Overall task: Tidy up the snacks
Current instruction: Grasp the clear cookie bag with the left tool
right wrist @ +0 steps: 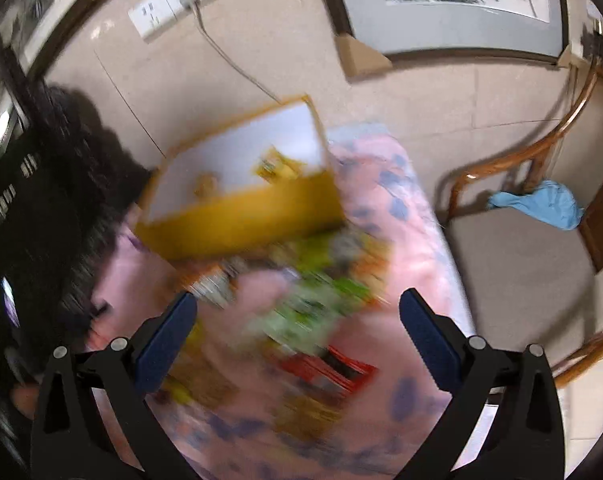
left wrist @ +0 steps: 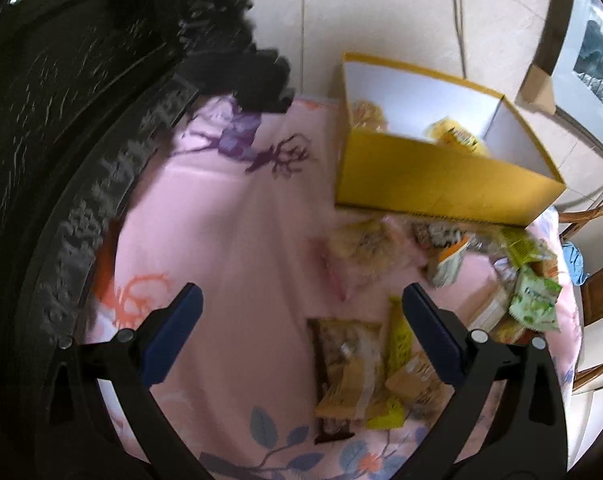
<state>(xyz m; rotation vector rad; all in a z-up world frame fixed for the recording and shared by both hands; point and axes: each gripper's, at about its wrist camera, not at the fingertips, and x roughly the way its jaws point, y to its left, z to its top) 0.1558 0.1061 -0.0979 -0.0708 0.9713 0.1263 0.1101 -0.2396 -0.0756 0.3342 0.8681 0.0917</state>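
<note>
Left wrist: left gripper point(left wrist: 301, 304) spread above snacks point(left wrist: 357, 372).

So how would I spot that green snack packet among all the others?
Find the yellow box on the pink floral cloth. The loose snack pile lies in front of it; the green packet sits at the pile's right edge, the only bright green-and-white one.

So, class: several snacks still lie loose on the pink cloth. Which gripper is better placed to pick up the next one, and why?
Probably the left gripper. Its jaws are open right above the brown snack packet and yellow bar, in a fairly sharp view. The right gripper is open too, but its view is badly motion-blurred.
</note>
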